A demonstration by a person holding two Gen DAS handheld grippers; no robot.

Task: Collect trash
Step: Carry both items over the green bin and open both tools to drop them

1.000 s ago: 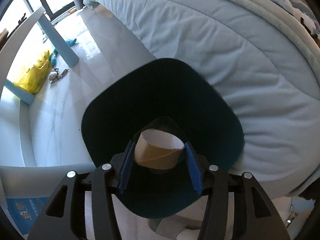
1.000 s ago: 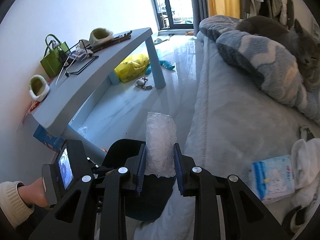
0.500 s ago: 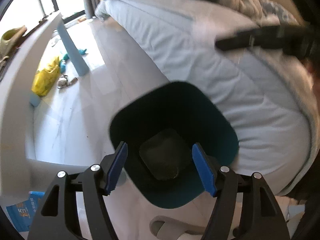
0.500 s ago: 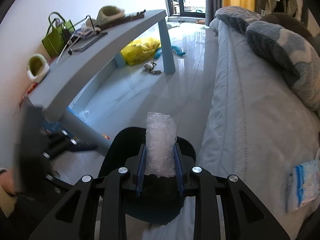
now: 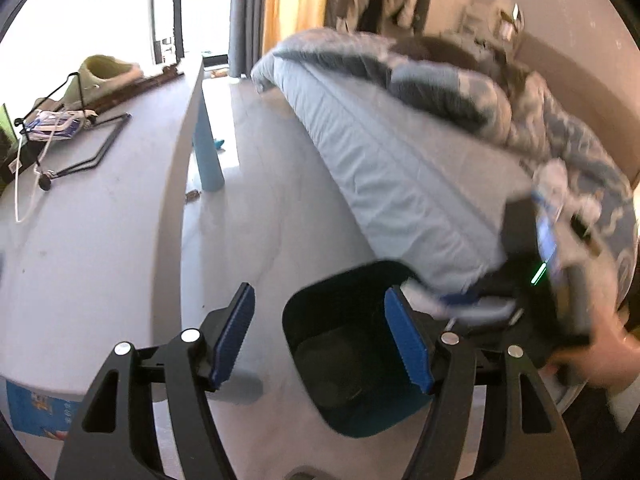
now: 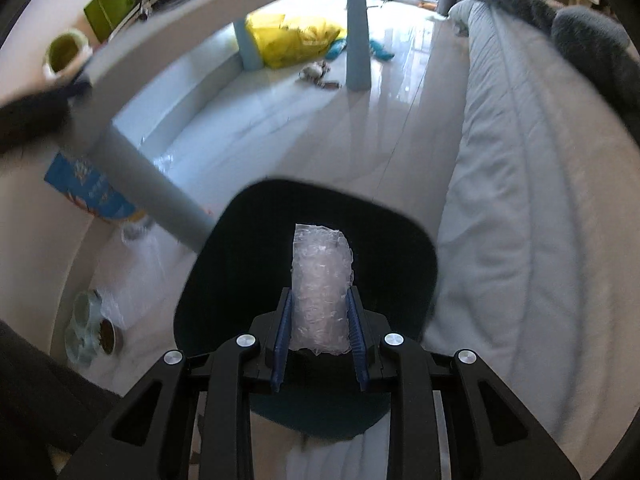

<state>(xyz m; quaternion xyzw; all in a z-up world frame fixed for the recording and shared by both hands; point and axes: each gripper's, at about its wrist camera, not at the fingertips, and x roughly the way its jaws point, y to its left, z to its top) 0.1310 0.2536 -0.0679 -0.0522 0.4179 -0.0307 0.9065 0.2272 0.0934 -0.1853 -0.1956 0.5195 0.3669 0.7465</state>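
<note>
A dark teal trash bin (image 5: 352, 364) stands on the floor between the bed and the grey table; it also shows in the right wrist view (image 6: 248, 240). My left gripper (image 5: 320, 340) is open and empty, raised above and to the left of the bin. My right gripper (image 6: 319, 328) is shut on a roll of clear bubble wrap (image 6: 322, 288) and holds it right over the bin's mouth. The right gripper's body (image 5: 552, 288) shows blurred at the right of the left wrist view.
A grey table (image 5: 100, 208) with a hanger (image 5: 92, 148), slipper and packets stands left. The bed (image 6: 540, 184) fills the right side. A yellow bag (image 6: 296, 38), a blue carton (image 6: 88, 192) and a pet bowl (image 6: 92, 332) lie on the floor.
My left gripper let the cardboard tube drop into the bin, opened, and swung up and left. My right gripper moved over the bin with the bubble wrap.
</note>
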